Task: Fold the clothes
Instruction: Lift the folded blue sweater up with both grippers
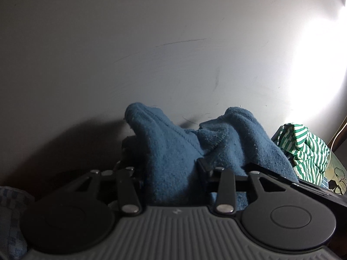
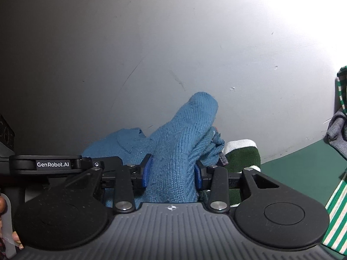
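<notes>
Both claws are clamped on the same blue knit. The right gripper point(image 2: 171, 173) has its blue pads point(image 2: 147, 171) pressed into a thick bunched wad of the sweater point(image 2: 184, 134), so the jaws sit about half apart only because there's so much fabric stuffed between them. The left gripper point(image 1: 171, 171) looks the same: a fat fold of sweater point(image 1: 173, 147) fills the gap, though its own fingertips are mostly buried in the cloth, so I can't see exactly how deep the bite goes.

The sweater is hanging off the two grippers in front of a scuffed grey table point(image 1: 173, 43), bunched up and not spread flat at all. The left gripper's body shows at the left edge of the right view.

What I'd worry about:
- Both grabs are on wads, not on a clean edge or corner. Lay it down like this and you probably get a lump instead of a flat panel.
- Thick knit can creep out of a half-closed pinch if one side gets pulled harder.
- There's a green-striped shirt point(image 1: 303, 149) just beside it, plus a dark green piece with a white band point(image 2: 240, 153) close to the right gripper. Swing wide and you could drag those along.
</notes>
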`<state>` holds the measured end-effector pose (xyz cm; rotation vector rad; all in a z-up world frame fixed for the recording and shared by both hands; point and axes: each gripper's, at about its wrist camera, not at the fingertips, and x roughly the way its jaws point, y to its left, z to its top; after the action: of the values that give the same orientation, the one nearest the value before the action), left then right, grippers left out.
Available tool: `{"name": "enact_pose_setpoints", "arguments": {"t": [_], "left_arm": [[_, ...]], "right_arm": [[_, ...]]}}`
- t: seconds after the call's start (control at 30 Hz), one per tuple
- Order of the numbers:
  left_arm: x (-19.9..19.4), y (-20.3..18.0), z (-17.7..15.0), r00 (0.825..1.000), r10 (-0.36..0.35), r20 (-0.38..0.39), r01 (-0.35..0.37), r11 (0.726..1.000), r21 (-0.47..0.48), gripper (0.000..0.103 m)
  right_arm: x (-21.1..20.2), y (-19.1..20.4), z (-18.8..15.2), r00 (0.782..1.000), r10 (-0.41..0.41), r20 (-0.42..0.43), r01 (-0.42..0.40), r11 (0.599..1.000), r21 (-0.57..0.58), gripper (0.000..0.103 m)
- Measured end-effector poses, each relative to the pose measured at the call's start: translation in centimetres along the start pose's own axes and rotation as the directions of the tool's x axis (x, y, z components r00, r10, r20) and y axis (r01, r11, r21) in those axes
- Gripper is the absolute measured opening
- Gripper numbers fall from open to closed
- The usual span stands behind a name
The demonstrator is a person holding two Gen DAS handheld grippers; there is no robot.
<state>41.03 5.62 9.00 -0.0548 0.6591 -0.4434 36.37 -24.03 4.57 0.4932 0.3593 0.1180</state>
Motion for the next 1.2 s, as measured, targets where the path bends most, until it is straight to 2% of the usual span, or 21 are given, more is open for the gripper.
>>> {"name": "enact_pose_setpoints", "arguments": {"t": [0.13, 0.27, 0.33, 0.43, 0.5, 0.57, 0.67, 0.73, 0.8, 0.87, 1.0, 1.07, 1.2], "left_arm": [[1.1, -0.3, -0.6, 1.000, 0.008, -0.001, -0.008, 1.000, 0.009, 0.053], [-0.7, 0.1, -0.5, 1.000, 0.012, 0.022, -0.012, 1.000, 0.006, 0.058], [-2.1, -0.1, -0.3, 0.997, 0.051, 0.058, -0.053, 0.998, 0.041, 0.060], [-4.7, -0.4, 0.3, 0.985, 0.104, 0.138, -0.115, 0.991, 0.075, 0.059], [-6.7, -0.7, 1.4, 0.975, 0.109, 0.192, -0.125, 0.990, 0.072, 0.050], [-7.7, -1.8, 1.8, 0.972, 0.079, 0.219, -0.098, 0.992, 0.078, 0.049], [-6.2, -4.3, 1.5, 0.981, 0.057, 0.186, -0.080, 0.990, 0.119, 0.044], [-3.9, -4.9, 1.2, 0.985, 0.082, 0.152, -0.098, 0.990, 0.104, 0.039], [-1.4, -5.1, 0.9, 0.985, 0.127, 0.121, -0.138, 0.987, 0.088, 0.038], [0.7, -4.3, 0.7, 0.979, 0.178, 0.099, -0.186, 0.980, 0.074, 0.039], [3.4, -2.6, 1.0, 0.979, 0.191, 0.068, -0.194, 0.980, 0.034, 0.041], [4.8, -2.6, 1.2, 0.978, 0.204, 0.055, -0.206, 0.977, 0.051, 0.041], [7.3, -3.6, 1.6, 0.976, 0.212, 0.055, -0.216, 0.973, 0.080, 0.042]], "right_arm": [[-0.3, -0.6, -0.7, 1.000, -0.010, 0.002, 0.010, 1.000, 0.021, 0.046], [-1.9, -0.5, -0.3, 1.000, -0.001, 0.019, 0.000, 1.000, 0.008, 0.049], [-3.3, 0.2, 0.3, 0.998, -0.008, 0.057, 0.010, 1.000, -0.029, 0.050], [-6.1, 0.9, 1.5, 0.987, -0.019, 0.158, 0.030, 0.997, -0.064, 0.053], [-7.0, 2.1, 2.1, 0.980, -0.035, 0.198, 0.065, 0.987, -0.148, 0.047], [-7.1, 4.0, 1.9, 0.977, -0.035, 0.210, 0.097, 0.953, -0.289, 0.040], [-5.8, 6.0, 1.0, 0.980, -0.048, 0.195, 0.129, 0.894, -0.429, 0.033], [-4.5, 6.5, 0.3, 0.977, -0.072, 0.203, 0.163, 0.864, -0.477, 0.032], [-3.1, 6.7, -0.4, 0.968, -0.107, 0.227, 0.214, 0.824, -0.525, 0.032], [-1.6, 6.4, -0.9, 0.967, -0.145, 0.211, 0.240, 0.802, -0.546, 0.032], [0.3, 5.4, -0.8, 0.972, -0.170, 0.161, 0.229, 0.831, -0.508, 0.032], [1.5, 4.8, -0.4, 0.976, -0.195, 0.099, 0.219, 0.853, -0.474, 0.032], [2.8, 3.8, -0.4, 0.975, -0.219, 0.048, 0.218, 0.875, -0.432, 0.030]]}}
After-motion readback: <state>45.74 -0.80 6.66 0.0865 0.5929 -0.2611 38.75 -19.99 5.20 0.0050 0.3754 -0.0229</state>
